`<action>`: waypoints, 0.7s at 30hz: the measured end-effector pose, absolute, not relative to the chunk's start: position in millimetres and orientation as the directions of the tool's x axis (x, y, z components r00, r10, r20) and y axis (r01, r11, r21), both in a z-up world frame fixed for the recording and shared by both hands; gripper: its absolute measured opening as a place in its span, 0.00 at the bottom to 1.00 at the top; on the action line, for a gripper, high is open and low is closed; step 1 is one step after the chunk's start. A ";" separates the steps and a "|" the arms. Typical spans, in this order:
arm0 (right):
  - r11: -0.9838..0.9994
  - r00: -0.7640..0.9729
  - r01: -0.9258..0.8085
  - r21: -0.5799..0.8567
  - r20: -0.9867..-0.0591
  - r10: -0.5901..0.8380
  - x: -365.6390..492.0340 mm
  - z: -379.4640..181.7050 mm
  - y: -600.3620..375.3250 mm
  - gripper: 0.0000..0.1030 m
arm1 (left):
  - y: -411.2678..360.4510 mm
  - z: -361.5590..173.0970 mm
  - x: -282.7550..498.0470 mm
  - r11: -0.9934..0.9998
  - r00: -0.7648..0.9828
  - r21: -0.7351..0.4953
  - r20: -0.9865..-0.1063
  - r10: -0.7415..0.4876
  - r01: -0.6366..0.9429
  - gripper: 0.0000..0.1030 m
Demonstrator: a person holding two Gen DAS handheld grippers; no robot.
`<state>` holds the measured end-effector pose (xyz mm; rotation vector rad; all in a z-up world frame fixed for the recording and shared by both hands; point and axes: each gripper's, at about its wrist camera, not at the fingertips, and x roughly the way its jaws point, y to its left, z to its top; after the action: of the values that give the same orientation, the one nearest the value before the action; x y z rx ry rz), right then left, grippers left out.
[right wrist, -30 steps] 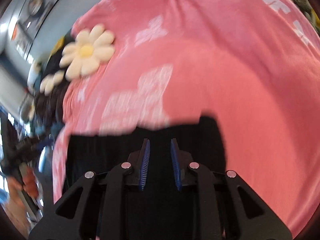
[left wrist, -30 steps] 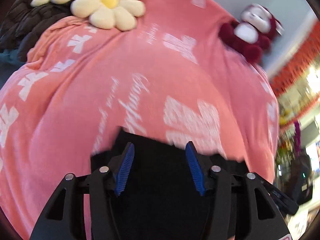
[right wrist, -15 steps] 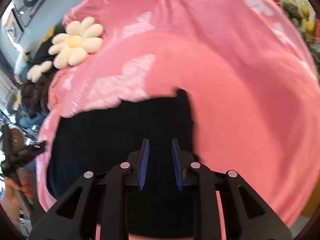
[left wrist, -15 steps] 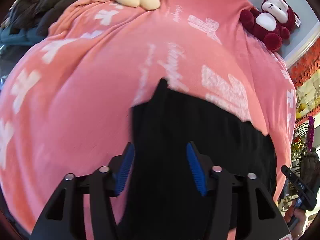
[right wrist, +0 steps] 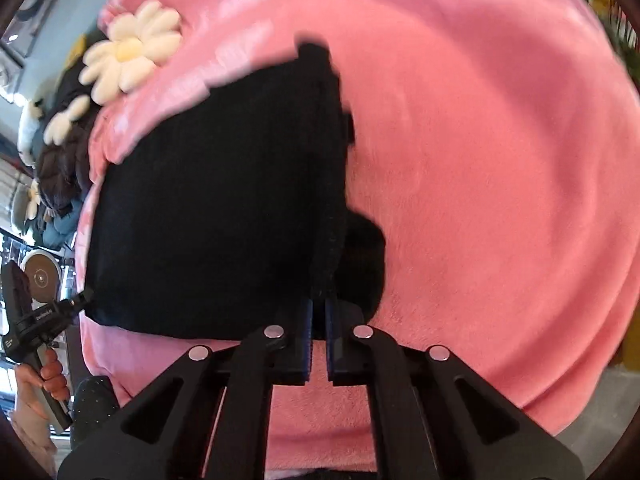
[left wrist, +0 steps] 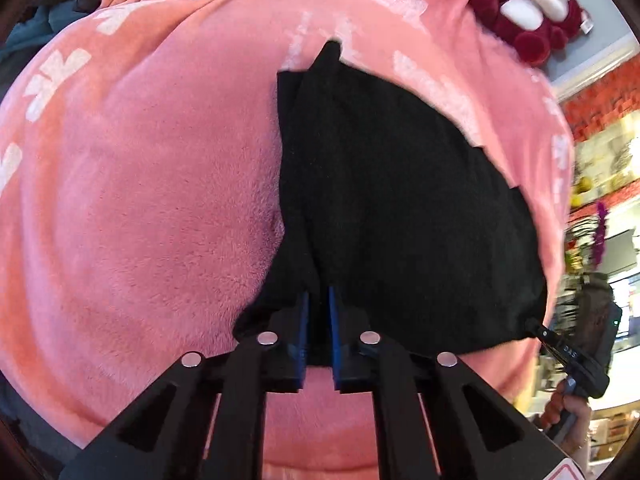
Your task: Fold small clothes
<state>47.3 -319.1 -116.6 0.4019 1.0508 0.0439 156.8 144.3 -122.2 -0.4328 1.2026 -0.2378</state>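
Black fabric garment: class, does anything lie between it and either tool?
Nothing visible does: the left tool and the right tool are each already shut on a near corner of the black fabric garment.

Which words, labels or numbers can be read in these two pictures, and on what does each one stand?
No text can be read with certainty.
On the pink blanket, white print: blurred, unreadable.
On the right gripper, side lettering: too small to read.
On the left gripper, side label: too small to read.
On the black garment: no text visible.
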 end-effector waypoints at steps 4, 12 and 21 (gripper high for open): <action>0.943 0.403 0.153 0.294 -0.890 0.212 50.6 -150.2 -322.4 0.04 | 150.6 -132.0 149.1 0.922 0.302 -0.382 -0.888 -0.346 -0.067 0.01; 0.961 0.607 0.100 0.257 -0.781 0.146 58.5 -72.5 -293.3 0.08 | 136.7 -75.5 149.1 0.918 0.433 -0.396 -0.832 -0.346 -0.027 0.20; 0.961 0.476 0.191 0.200 -0.875 0.088 126.2 -126.4 -308.3 0.04 | 70.7 -123.3 214.6 0.978 0.333 -0.200 -0.919 -0.210 0.064 0.25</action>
<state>126.2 -308.3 -126.4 0.2873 1.0773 -0.0641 214.6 70.7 -123.3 -0.1364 1.2196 -0.1798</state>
